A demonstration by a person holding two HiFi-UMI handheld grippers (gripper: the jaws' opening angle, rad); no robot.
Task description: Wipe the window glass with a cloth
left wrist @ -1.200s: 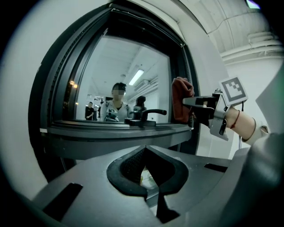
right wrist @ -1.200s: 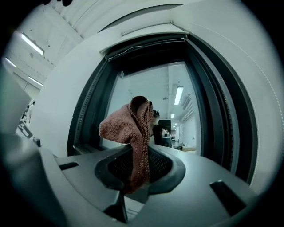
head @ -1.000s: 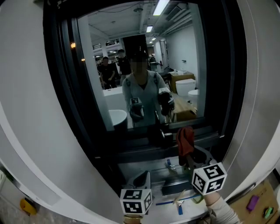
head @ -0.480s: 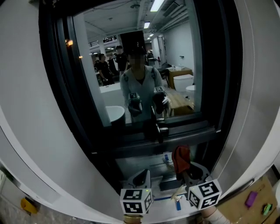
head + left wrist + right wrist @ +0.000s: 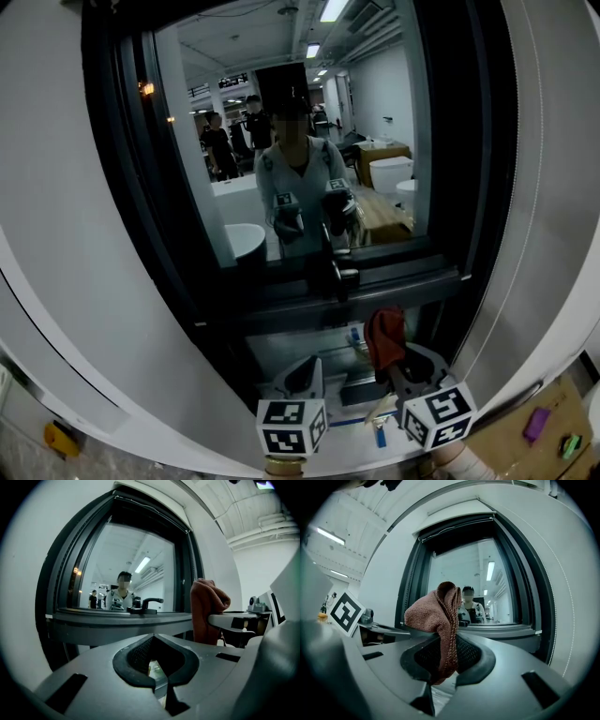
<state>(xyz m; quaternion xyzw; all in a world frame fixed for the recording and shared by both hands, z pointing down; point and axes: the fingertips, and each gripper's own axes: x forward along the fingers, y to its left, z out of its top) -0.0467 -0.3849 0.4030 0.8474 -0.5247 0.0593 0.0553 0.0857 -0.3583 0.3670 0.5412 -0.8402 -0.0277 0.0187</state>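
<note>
A reddish-brown cloth (image 5: 384,336) is pinched in my right gripper (image 5: 398,364), which is shut on it just below the dark window frame. In the right gripper view the cloth (image 5: 440,616) stands up from between the jaws of that gripper (image 5: 445,660), bunched at the top. The window glass (image 5: 300,141) is ahead and above, reflecting a person holding both grippers. My left gripper (image 5: 302,377) sits lower left of the cloth, shut with nothing in it. The left gripper view shows that gripper (image 5: 157,670) with its jaws together, and the cloth (image 5: 206,606) to the right.
A black window handle (image 5: 334,274) sticks out at the sill's middle, also seen as the handle (image 5: 147,604) from the left gripper. Thick dark frame bars (image 5: 122,187) border the glass. Small blue items (image 5: 379,437) lie below the grippers. Cardboard with a purple object (image 5: 534,424) is at bottom right.
My right gripper with the cloth has come down and slightly left, away from the sill. The left gripper has barely moved.
</note>
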